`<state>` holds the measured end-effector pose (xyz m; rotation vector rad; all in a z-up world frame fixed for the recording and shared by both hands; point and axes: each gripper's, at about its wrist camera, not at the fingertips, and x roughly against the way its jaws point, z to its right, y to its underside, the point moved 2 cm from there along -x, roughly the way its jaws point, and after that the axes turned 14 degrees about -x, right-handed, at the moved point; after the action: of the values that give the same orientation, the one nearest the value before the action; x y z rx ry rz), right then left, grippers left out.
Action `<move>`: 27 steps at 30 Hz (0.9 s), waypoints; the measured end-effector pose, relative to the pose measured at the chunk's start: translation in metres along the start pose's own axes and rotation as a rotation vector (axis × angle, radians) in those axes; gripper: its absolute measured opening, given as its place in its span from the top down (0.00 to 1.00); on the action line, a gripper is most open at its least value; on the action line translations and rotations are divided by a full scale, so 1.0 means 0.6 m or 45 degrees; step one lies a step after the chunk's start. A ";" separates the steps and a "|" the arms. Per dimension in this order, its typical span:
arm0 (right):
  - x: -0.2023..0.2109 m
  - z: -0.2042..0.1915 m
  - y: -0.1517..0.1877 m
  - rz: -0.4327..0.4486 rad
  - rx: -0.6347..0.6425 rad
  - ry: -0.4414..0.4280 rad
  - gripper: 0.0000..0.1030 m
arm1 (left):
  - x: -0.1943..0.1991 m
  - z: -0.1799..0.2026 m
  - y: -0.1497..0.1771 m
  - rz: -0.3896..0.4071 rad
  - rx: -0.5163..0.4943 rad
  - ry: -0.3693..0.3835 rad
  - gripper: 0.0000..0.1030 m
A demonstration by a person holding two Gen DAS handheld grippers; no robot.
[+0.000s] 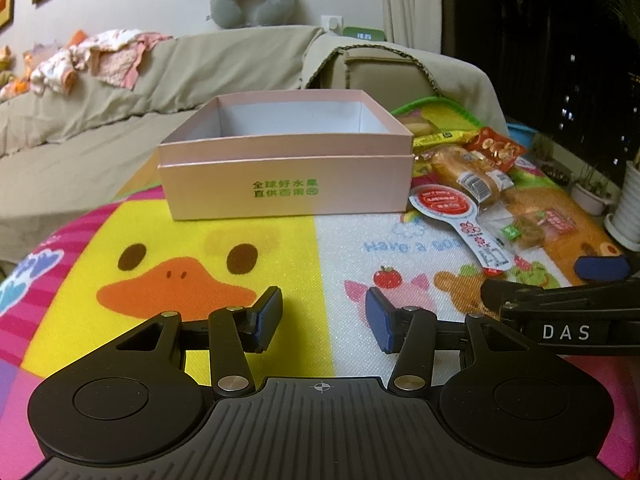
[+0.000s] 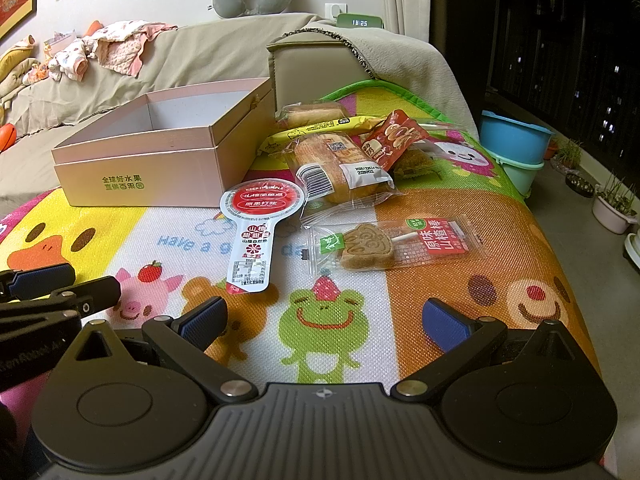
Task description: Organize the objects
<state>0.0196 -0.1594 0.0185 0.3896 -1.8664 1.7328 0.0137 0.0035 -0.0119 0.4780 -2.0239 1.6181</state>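
Right gripper (image 2: 324, 320): jaws spread wide, nothing between them, only the cartoon-print play mat (image 2: 500, 240) below.

Left gripper (image 1: 322, 316): jaws parted less far, also empty, aimed at the open pink cardboard box with green lettering (image 1: 286, 192) at centre frame. The box looks empty from here.

Snacks lie in a loose pile right of the box. Nearest the right jaws in the right wrist view:
- clear-wrapped brown bear-shaped hawthorn lollipop (image 2: 372, 246), just above frame centre, straight ahead; long axis runs left to right, stick end to the right
- white keyhole-shaped sachet with round red label (image 2: 256, 224), centre left, long axis running up the frame

Judgement: right hand is nearer the snacks, left nearer the box. Jaws already straddle the lollipop's narrow width; a forward reach should do.
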 end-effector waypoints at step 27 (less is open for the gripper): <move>0.000 -0.002 -0.001 0.000 -0.007 -0.005 0.00 | 0.003 0.000 -0.001 0.002 0.017 0.022 0.48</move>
<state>0.0202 -0.1585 0.0191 0.3916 -1.8738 1.7272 0.0124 0.0031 -0.0103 0.4656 -2.0023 1.6324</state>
